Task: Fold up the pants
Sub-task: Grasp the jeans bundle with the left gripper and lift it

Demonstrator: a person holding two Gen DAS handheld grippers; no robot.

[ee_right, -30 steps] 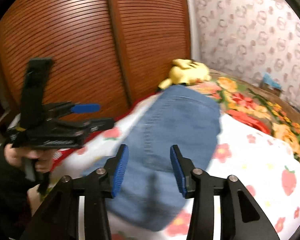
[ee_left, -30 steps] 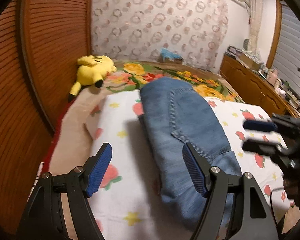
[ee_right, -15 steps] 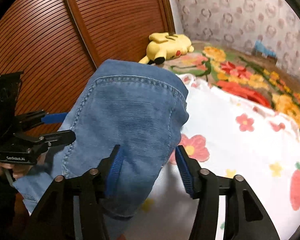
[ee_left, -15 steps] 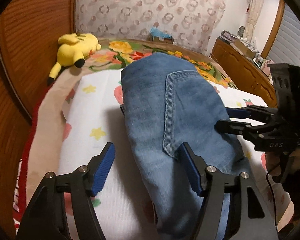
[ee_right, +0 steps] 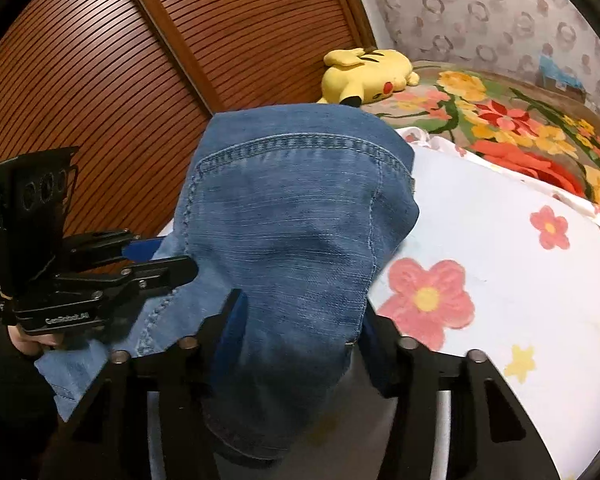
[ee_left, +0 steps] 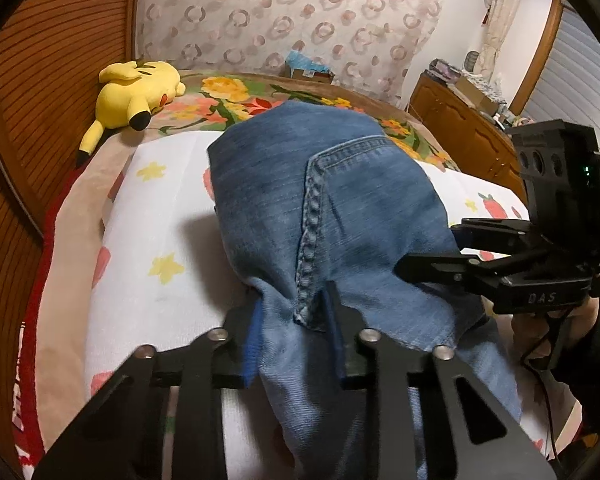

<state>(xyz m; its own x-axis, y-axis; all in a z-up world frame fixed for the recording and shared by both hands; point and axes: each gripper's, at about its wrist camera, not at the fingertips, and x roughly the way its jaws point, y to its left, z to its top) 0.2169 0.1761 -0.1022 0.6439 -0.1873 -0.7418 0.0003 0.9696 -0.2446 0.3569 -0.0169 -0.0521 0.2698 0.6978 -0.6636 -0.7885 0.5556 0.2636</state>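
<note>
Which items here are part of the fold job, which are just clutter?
In the job:
- jeans
- left gripper, shut on the denim
- right gripper, shut on the denim

Lying about:
- yellow plush toy
- printed sheet
- floral blanket
- wooden dresser

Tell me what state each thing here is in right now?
Blue denim pants: folded, near end lifted, pinched by both grippers.
Left gripper: shut on the pants.
Right gripper: shut on the pants.
Yellow plush toy: lying on the floral blanket, untouched.
White fruit-print sheet: spread under the pants.
</note>
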